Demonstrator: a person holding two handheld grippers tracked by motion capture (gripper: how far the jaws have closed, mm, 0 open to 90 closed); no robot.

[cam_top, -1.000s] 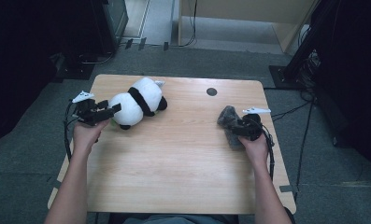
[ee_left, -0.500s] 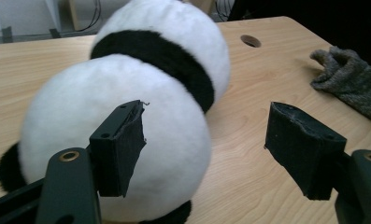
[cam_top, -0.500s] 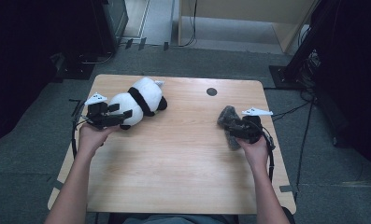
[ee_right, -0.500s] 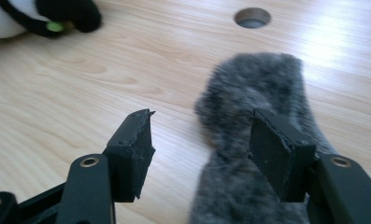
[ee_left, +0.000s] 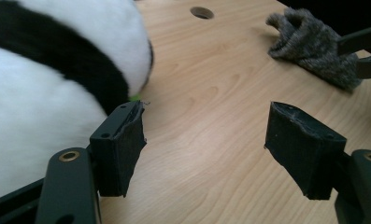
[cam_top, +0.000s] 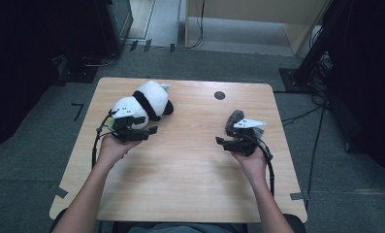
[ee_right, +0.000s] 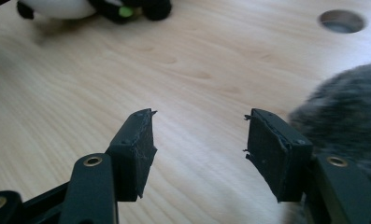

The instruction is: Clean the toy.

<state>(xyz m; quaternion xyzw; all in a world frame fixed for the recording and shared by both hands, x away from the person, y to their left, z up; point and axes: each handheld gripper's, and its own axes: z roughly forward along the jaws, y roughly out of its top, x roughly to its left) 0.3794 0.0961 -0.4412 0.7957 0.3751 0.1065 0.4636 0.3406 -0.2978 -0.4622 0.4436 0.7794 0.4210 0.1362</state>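
The panda plush [cam_top: 142, 103] lay on the worktop [cam_top: 180, 179] at its far left part. The left tool [cam_top: 149, 132] hovered just beside the panda plush on its near side, its jaws wide apart with nothing between them. The grey knitted sock [cam_top: 236, 121] lay well to the right of the panda plush. The right tool [cam_top: 221, 142] sat just beside the grey knitted sock, jaws apart and empty.

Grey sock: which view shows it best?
Left gripper view: the grey sock lies whole on the table, open cuff visible. High view has the sock half hidden behind the right gripper. Right gripper view crops it at the frame edge.
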